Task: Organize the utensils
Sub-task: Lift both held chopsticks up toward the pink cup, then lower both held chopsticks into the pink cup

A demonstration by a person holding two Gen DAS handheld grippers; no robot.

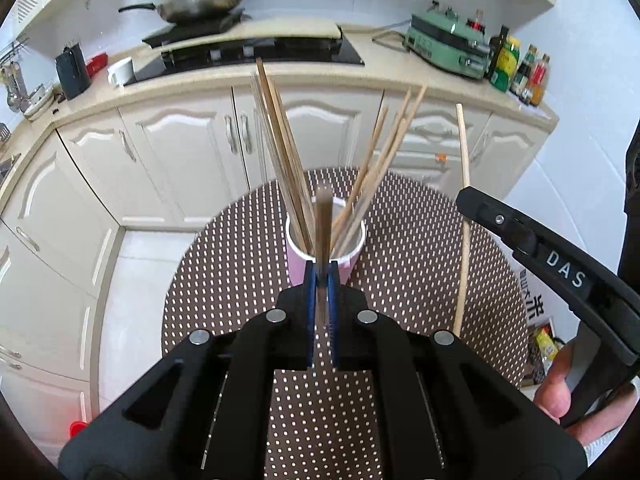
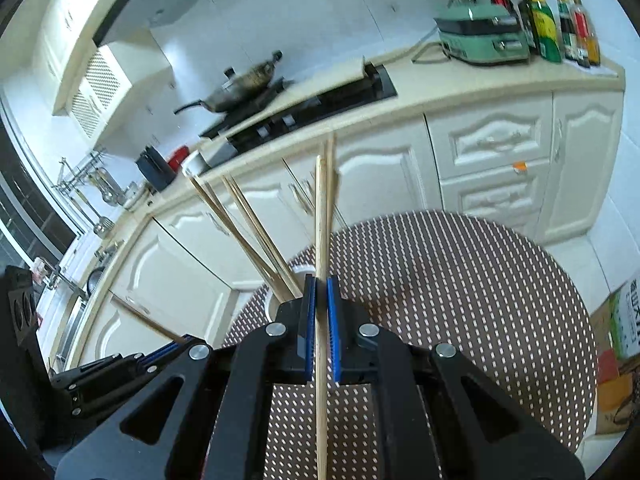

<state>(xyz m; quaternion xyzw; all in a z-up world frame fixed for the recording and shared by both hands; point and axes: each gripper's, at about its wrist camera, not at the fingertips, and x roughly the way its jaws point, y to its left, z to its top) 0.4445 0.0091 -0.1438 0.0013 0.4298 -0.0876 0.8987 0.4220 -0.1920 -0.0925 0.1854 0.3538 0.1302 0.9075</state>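
A pink cup (image 1: pixel 299 265) with a white inside stands on the round dotted table (image 1: pixel 224 264) and holds several wooden chopsticks (image 1: pixel 280 152) fanned out. My left gripper (image 1: pixel 321 280) is shut on a darker chopstick (image 1: pixel 322 220) that points up just in front of the cup. My right gripper (image 2: pixel 321 288) is shut on a pale chopstick (image 2: pixel 321 240), held upright to the right of the cup; that stick (image 1: pixel 463 208) and the gripper body (image 1: pixel 560 268) show at the right of the left wrist view. In the right wrist view the cup is mostly hidden behind the fingers.
The brown dotted table (image 2: pixel 460 288) stands before cream kitchen cabinets (image 1: pixel 180 152). On the counter are a hob with a wok (image 1: pixel 200 2), a green appliance (image 1: pixel 448 46), sauce bottles (image 1: pixel 520 68) and a white mug (image 1: pixel 122 72). A box (image 2: pixel 628 320) stands at the table's right.
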